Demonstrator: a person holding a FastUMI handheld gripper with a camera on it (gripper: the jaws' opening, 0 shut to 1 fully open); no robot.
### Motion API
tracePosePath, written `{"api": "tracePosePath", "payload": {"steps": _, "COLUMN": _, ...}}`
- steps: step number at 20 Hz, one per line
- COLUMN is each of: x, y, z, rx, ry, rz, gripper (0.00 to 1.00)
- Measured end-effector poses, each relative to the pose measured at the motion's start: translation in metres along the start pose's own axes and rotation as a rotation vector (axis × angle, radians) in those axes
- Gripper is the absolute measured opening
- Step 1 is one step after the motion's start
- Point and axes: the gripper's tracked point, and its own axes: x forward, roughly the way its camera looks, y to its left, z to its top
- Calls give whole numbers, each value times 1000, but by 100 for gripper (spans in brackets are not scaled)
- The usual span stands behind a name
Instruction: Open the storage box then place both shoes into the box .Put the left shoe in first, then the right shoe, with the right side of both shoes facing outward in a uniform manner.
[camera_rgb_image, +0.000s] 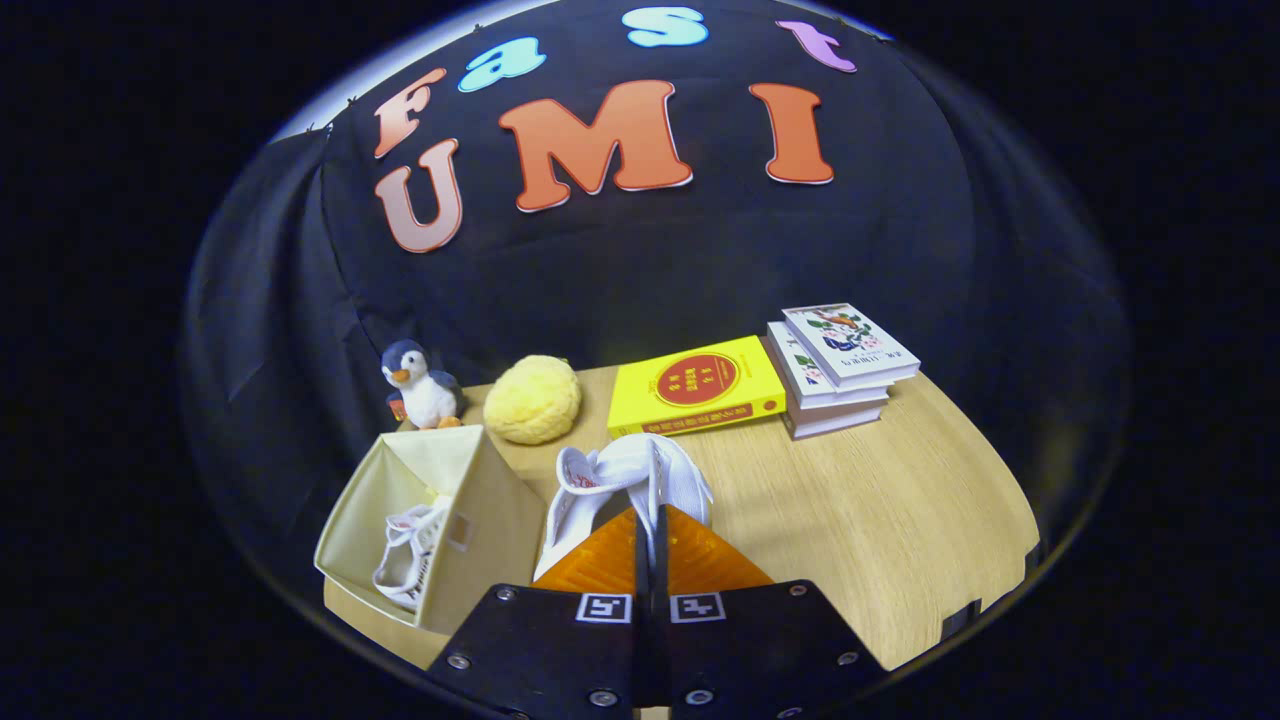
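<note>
gripper (648, 515) clenched on white shoe (632, 478), fingers pinching its upper. open storage box (480, 520) just left, other shoe (410, 555) inside. wooden table (880, 510).

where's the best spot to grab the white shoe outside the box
The heel collar edge, from above: that thin upright rim fits between the fingers. The gripper is already shut on the white shoe there, beside the open box holding the other shoe.
</note>
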Motion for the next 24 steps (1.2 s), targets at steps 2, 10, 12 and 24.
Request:
{"api": "tracePosePath", "payload": {"steps": 2, "x": 0, "y": 37, "z": 6, "rx": 19, "ry": -18, "rz": 30, "gripper": 0}}
{"api": "tracePosePath", "payload": {"steps": 10, "x": 19, "y": 151, "z": -5, "rx": 40, "ry": -19, "rz": 82, "gripper": 0}}
{"api": "tracePosePath", "payload": {"steps": 12, "x": 28, "y": 161, "z": -17, "rx": 40, "ry": 4, "rz": 72, "gripper": 0}}
{"api": "tracePosePath", "payload": {"steps": 24, "x": 29, "y": 177, "z": -32, "rx": 9, "ry": -34, "rz": 58, "gripper": 0}}
